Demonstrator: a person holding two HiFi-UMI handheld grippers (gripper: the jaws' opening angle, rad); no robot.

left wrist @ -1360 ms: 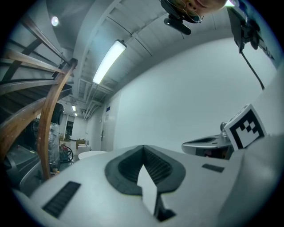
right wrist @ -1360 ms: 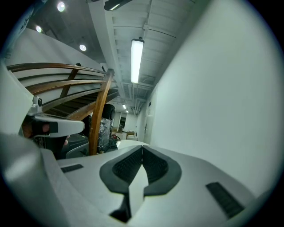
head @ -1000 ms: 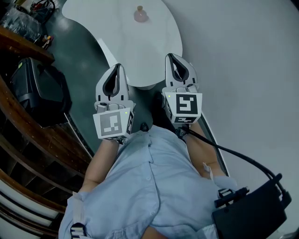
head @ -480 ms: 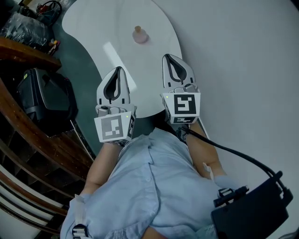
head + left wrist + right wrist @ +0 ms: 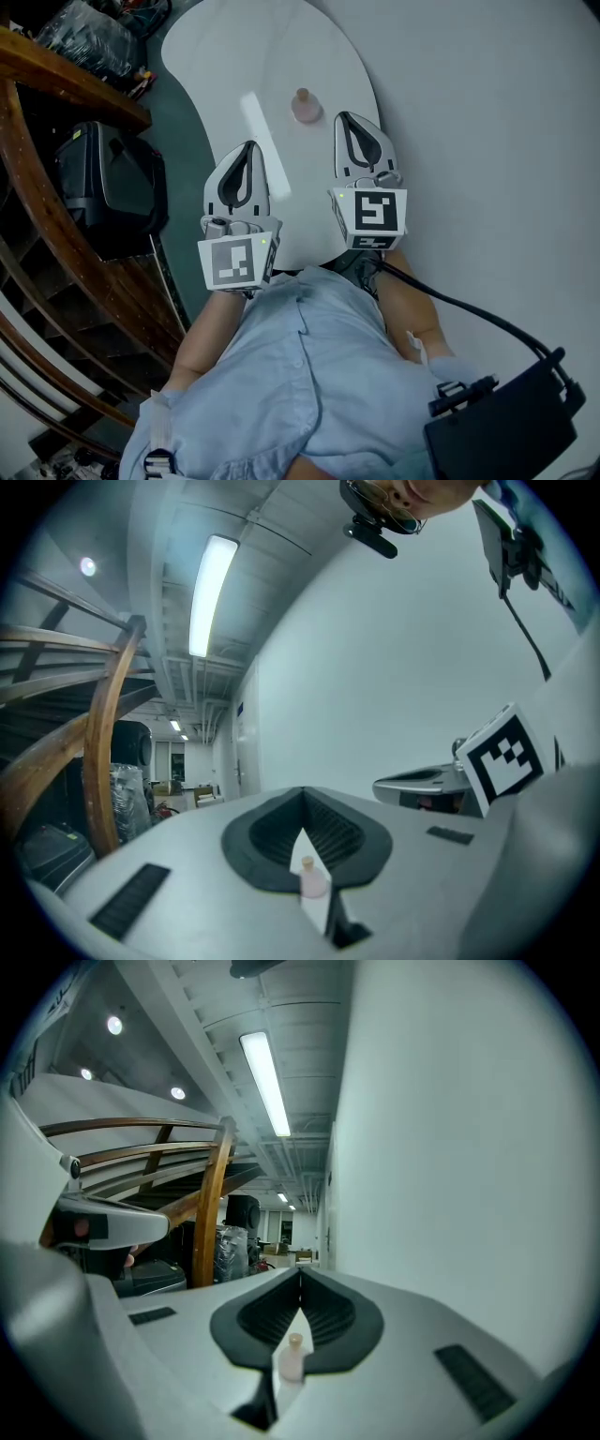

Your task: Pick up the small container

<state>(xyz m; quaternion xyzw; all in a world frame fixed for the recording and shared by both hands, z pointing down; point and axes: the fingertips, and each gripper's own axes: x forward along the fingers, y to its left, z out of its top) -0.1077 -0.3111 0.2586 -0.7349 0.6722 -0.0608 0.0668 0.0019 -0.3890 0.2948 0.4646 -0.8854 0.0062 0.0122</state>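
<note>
A light blue shirt (image 5: 309, 375) fills the bottom of the head view. Just beyond it, the left gripper (image 5: 247, 150) and the right gripper (image 5: 345, 120) hover side by side over a white table (image 5: 234, 56), both pointing level. Each has its jaws closed tip to tip, with nothing held. The small container (image 5: 303, 106), pink with a tan stopper, stands upright on the table just ahead of them, nearer the right tip. Off to the left are a black case (image 5: 108, 183) and a curved wooden rail (image 5: 75, 80).
</note>
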